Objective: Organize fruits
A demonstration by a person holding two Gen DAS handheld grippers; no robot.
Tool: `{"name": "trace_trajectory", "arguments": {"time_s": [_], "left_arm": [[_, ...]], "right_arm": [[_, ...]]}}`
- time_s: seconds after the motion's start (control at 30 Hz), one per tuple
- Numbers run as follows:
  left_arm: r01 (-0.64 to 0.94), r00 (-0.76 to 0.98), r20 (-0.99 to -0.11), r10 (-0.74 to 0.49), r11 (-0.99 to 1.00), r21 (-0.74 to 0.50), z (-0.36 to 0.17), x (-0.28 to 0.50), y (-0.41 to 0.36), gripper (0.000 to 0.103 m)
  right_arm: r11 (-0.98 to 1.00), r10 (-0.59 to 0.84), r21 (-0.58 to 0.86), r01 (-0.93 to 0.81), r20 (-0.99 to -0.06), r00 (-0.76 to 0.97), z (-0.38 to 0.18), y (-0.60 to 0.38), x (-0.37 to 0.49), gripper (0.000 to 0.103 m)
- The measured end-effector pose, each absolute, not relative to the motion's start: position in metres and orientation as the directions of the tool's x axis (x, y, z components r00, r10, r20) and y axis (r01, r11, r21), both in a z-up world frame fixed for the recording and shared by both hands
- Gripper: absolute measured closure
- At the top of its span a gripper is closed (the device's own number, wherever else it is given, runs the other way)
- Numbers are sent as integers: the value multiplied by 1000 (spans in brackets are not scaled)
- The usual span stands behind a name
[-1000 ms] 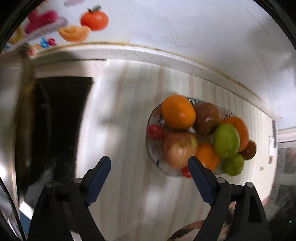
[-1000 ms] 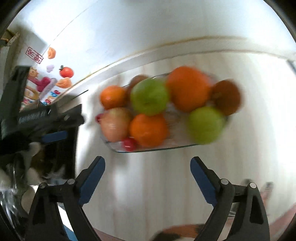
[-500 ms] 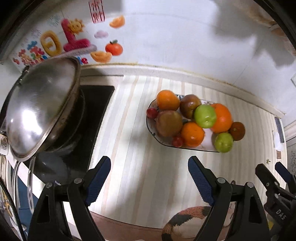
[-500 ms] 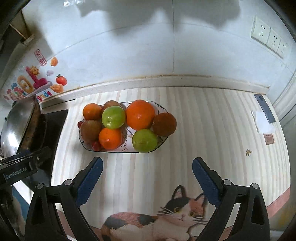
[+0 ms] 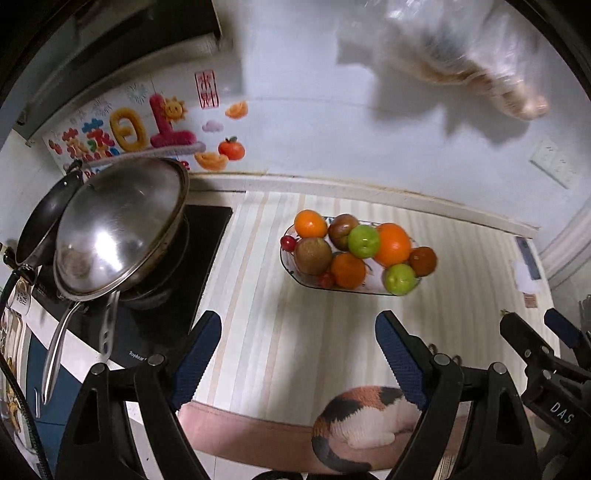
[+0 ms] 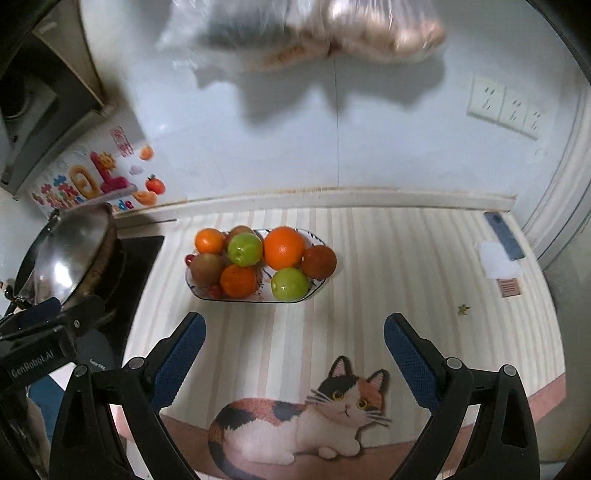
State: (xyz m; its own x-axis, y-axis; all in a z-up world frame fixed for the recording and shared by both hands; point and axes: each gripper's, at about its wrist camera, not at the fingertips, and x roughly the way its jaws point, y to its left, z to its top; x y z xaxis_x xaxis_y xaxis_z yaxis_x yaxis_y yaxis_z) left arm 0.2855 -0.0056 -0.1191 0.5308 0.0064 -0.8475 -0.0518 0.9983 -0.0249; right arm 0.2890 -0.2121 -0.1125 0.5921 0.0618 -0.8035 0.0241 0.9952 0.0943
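An oval glass plate (image 5: 291,271) (image 6: 317,240) sits on the striped counter mat, heaped with fruit: a large orange (image 5: 392,239) (image 6: 285,247), two smaller oranges, two green apples (image 5: 364,240) (image 6: 244,249), brown fruits and small red ones. My left gripper (image 5: 297,334) hangs open well above and in front of the plate, nothing between its blue pads. My right gripper (image 6: 293,338) is likewise open and empty, high over the mat's near part. The right gripper's fingers (image 5: 524,343) also show at the right edge of the left wrist view.
A steel wok lid (image 5: 118,225) leans on a pan over the black cooktop (image 5: 207,236) to the left. The mat's cat picture (image 6: 295,417) lies by the counter's front edge. Plastic bags (image 6: 332,33) hang on the wall above. A phone (image 6: 504,236) rests far right.
Both grippers have risen and pulled back from the plate, which now looks much smaller and farther. The wok, wall stickers and cat picture have come into view. Both stay open.
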Motion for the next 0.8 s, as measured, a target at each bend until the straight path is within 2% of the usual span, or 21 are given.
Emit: {"name": "trace_trajectory", "arguments": {"time_s": [0.37,0.8], "left_arm": [[34,617,-785,-48,999,-34,-64,182,10,18],[91,656,-748,-97,995,-49,-33,95,23,18]], "right_arm": [[997,4,54,53,-733,680,-37,-194,157,4],[995,-19,57,82,-693,721,1,-177,42,4]]}}
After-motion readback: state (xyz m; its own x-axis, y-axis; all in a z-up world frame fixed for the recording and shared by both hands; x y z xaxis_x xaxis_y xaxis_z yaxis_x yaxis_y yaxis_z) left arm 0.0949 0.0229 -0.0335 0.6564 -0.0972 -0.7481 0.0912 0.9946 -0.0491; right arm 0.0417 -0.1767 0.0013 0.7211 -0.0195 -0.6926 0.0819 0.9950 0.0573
